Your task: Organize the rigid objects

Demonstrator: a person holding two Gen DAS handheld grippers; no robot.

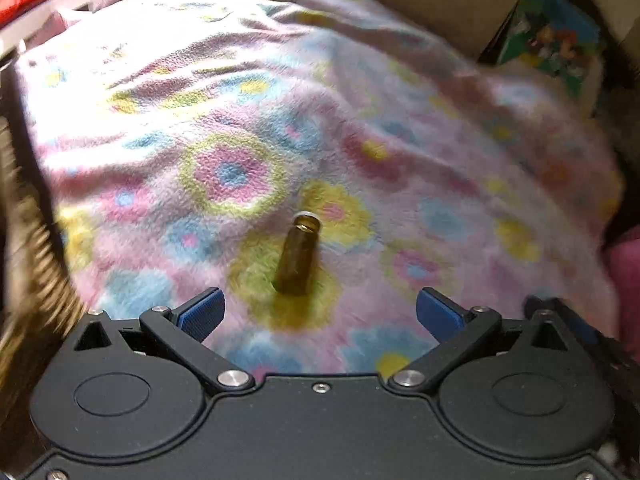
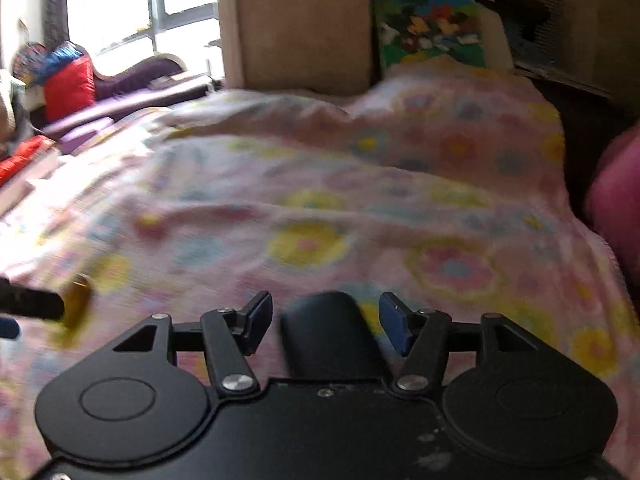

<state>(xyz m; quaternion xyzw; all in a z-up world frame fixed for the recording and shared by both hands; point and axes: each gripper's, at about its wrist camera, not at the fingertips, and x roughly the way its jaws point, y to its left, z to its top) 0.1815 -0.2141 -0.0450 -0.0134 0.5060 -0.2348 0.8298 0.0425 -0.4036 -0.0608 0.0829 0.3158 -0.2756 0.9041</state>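
A small amber glass bottle (image 1: 297, 257) with a silver-rimmed open mouth lies on the flowered fleece blanket (image 1: 280, 100), its base toward my left gripper (image 1: 320, 312). The left gripper is open, its blue pads (image 1: 202, 314) apart just short of the bottle. In the right wrist view the bottle (image 2: 78, 300) is blurred at the far left beside the left gripper's dark finger. My right gripper (image 2: 325, 322) is open, and a dark rounded object (image 2: 330, 332) lies between its blue pads (image 2: 394, 326); I cannot tell whether they touch it.
A tan box or headboard (image 2: 300, 24) and a colourful picture book (image 2: 430, 28) stand at the blanket's far edge. A red cushion (image 2: 68, 88) and purple items sit at the left by a window. A pink object (image 2: 616, 192) is at the right.
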